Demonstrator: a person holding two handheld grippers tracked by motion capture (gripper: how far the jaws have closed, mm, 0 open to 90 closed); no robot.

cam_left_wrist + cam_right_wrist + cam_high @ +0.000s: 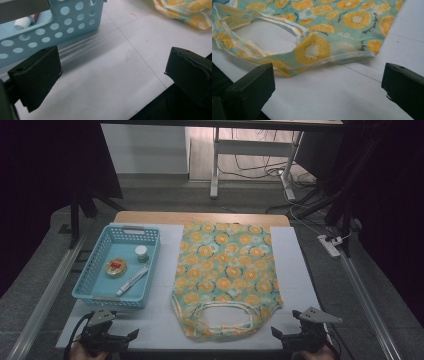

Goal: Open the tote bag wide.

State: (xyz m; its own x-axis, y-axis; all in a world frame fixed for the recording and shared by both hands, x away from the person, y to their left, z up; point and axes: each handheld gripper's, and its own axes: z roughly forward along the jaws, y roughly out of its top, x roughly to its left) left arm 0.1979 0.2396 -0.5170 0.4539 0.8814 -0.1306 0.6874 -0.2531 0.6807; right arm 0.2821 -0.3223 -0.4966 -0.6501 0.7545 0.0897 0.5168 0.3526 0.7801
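A cloth bag with orange fruit slices printed on it lies flat in the middle of the table. Its handles point to the near edge of the table, and its far end reaches almost to the far edge.

The left hand-held gripper sits at the near left corner of the table. Its jaws are wide apart and hold nothing. In the left gripper view, bare white table shows between the jaws, and the bag is well off to one side.

The right hand-held gripper sits at the near right corner of the table. Its jaws are also wide apart and hold nothing. In the right gripper view, the bag lies just ahead of the jaws, near but not touching.

A light blue basket with round holes stands by the left edge of the table, beside the bag. Inside it lie a small white jar, a round tin and a white tube.
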